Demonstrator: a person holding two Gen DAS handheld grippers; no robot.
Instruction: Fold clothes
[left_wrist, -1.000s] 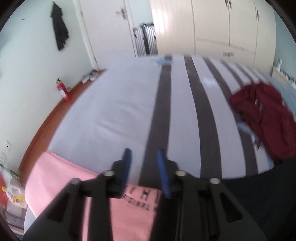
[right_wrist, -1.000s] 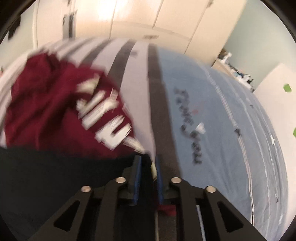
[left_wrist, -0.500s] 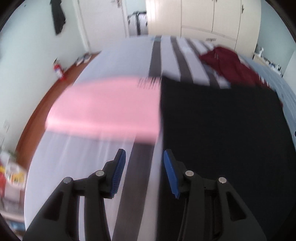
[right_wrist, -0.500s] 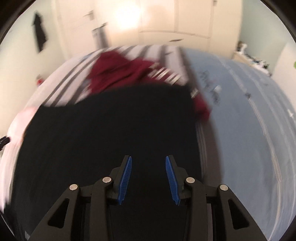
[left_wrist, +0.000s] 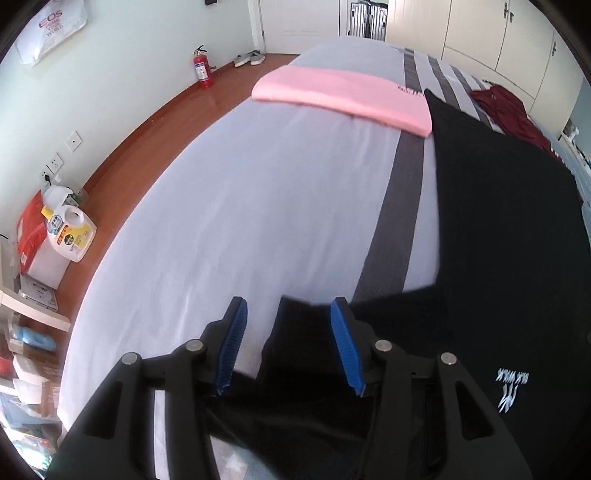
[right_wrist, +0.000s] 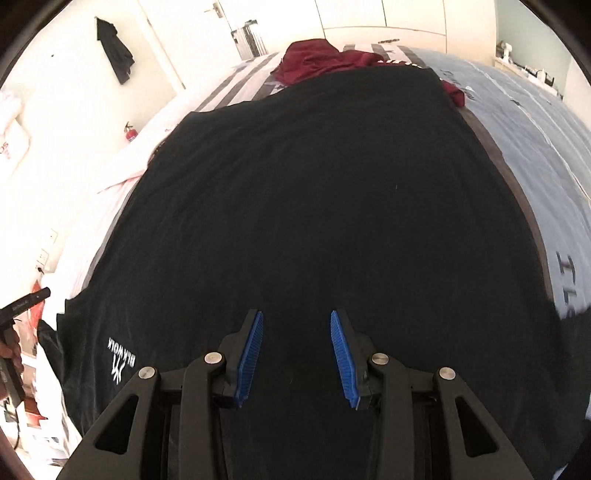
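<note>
A black T-shirt (right_wrist: 314, 192) with a small white logo lies spread flat along the bed. In the left wrist view the black T-shirt (left_wrist: 509, 229) fills the right side, and its sleeve juts out between the blue pads of my left gripper (left_wrist: 288, 314), which stands open over the sleeve. My right gripper (right_wrist: 297, 325) hangs open above the near end of the shirt, nothing held. A folded pink garment (left_wrist: 343, 96) rests farther up the bed. A crumpled maroon garment (right_wrist: 317, 59) lies beyond the shirt's far end.
The bed (left_wrist: 240, 192) has a white cover with grey stripes and a blue section on the right. On the wooden floor (left_wrist: 155, 125) at left stand a red fire extinguisher (left_wrist: 201, 70) and detergent jugs (left_wrist: 70, 232). Wardrobes (left_wrist: 480, 33) line the far wall.
Both grippers pulled back toward the near end of the bed. The right gripper, shut on cloth a second ago, has opened. The black shirt now lies spread flat.
</note>
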